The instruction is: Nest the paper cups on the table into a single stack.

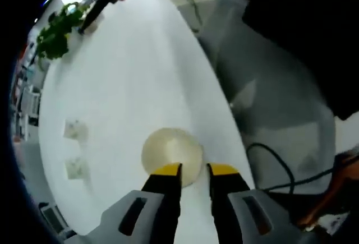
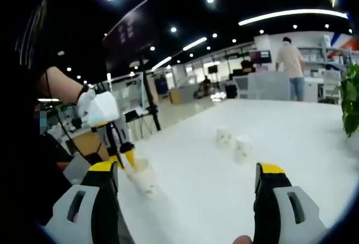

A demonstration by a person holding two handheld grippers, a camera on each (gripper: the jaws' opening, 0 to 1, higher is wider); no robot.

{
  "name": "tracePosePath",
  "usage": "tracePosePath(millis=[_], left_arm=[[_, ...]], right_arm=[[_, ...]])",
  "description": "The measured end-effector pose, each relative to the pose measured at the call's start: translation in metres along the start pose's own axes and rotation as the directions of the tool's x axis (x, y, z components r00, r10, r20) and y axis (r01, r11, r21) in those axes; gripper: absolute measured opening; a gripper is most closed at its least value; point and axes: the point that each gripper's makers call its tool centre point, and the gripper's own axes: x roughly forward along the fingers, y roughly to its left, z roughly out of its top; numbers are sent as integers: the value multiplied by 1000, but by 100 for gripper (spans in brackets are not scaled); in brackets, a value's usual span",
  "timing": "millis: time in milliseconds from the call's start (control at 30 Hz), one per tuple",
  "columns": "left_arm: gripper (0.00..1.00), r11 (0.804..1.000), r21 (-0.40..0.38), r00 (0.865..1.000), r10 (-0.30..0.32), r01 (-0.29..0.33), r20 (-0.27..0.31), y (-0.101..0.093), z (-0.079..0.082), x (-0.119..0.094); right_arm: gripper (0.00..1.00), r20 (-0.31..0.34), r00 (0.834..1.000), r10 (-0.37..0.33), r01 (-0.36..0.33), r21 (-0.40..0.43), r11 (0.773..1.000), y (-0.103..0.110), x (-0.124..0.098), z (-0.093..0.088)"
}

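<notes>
My left gripper [image 1: 194,169] jaws pinch the rim of a paper cup [image 1: 171,155] at 6 o'clock. It's flimsy, so go gentle. Right gripper [image 2: 188,175] gapes wide, two cups [image 2: 234,143] at 12 on the desk [image 2: 291,137].

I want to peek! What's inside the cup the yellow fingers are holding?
The cup looks empty: only its pale bottom shows. The left gripper hides a bit of its rim.

L claw [image 1: 194,169] pinching; R claw [image 2: 188,172] spread wide.
</notes>
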Motion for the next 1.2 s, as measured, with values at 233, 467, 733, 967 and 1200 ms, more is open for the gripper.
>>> tracePosePath(millis=[233,467,733,967,1200], left_arm=[[20,1000,-19,1000,11,-11,12,-1,-3,-2],[21,999,-49,999,27,-25,36,-2,-3,-2],[24,993,-106,996,56,-48,66,-5,-7,-7],[31,971,-223,982,125,-91,142,-4,-3,-13],[37,930,-343,959,208,-133,194,2,-7,-22]], right_arm=[[100,-3,1000,3,-3,-1,1000,1,2,2],[100,-6,1000,4,-4,-5,1000,2,1,3],[100,-7,1000,1,-1,4,1000,4,2,4],[100,-19,1000,8,-8,1,1000,9,3,3],[100,-22,1000,20,-20,-6,1000,15,7,7]])
